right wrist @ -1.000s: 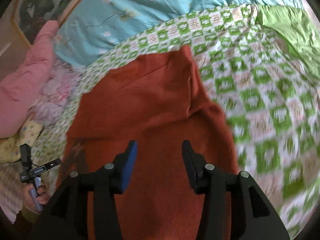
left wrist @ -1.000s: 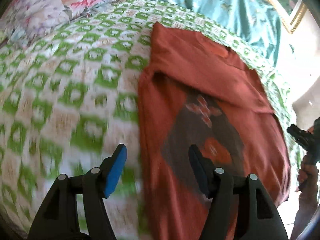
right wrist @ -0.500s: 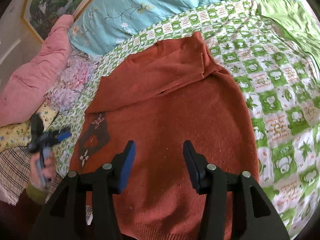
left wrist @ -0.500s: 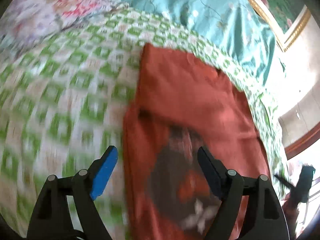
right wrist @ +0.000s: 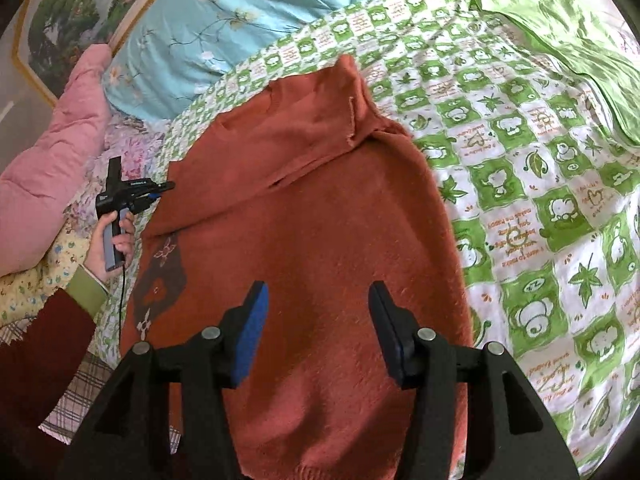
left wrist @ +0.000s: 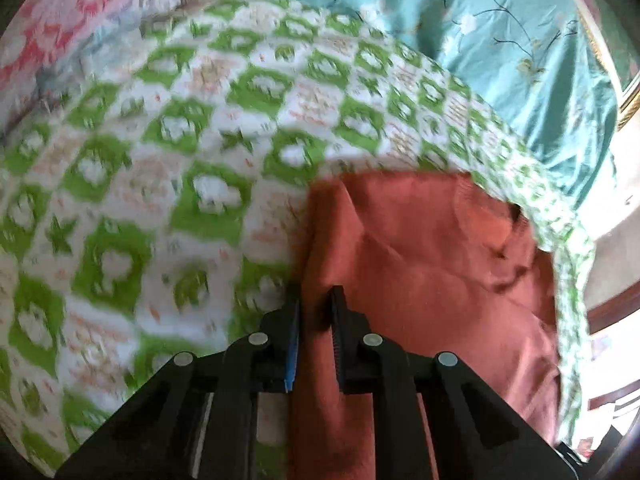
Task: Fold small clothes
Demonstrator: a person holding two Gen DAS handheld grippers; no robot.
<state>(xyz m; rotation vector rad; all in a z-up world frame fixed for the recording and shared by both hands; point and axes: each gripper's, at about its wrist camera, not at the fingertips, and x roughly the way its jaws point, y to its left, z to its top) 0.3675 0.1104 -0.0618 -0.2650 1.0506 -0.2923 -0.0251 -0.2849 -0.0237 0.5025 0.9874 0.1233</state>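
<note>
A rust-orange knitted sweater (right wrist: 312, 216) lies flat on the green-and-white checked bedspread (right wrist: 520, 184), with one sleeve folded across its upper part and a dark patterned patch near its left edge. In the left wrist view my left gripper (left wrist: 315, 304) is shut on the sweater's (left wrist: 432, 264) left edge. The left gripper also shows in the right wrist view (right wrist: 160, 190), held in a hand at the sweater's left side. My right gripper (right wrist: 318, 300) is open above the sweater's lower middle and holds nothing.
A turquoise flowered quilt (right wrist: 224, 20) and a pink pillow (right wrist: 52, 152) lie at the head of the bed. A light green cloth (right wrist: 568, 28) lies at the far right. A floral pillow (left wrist: 80, 12) sits at the upper left. A framed picture (right wrist: 72, 12) stands behind.
My left gripper has moved down to the sweater's left edge and closed on it. The right gripper has pulled back, still open, bringing more of the sweater into view.
</note>
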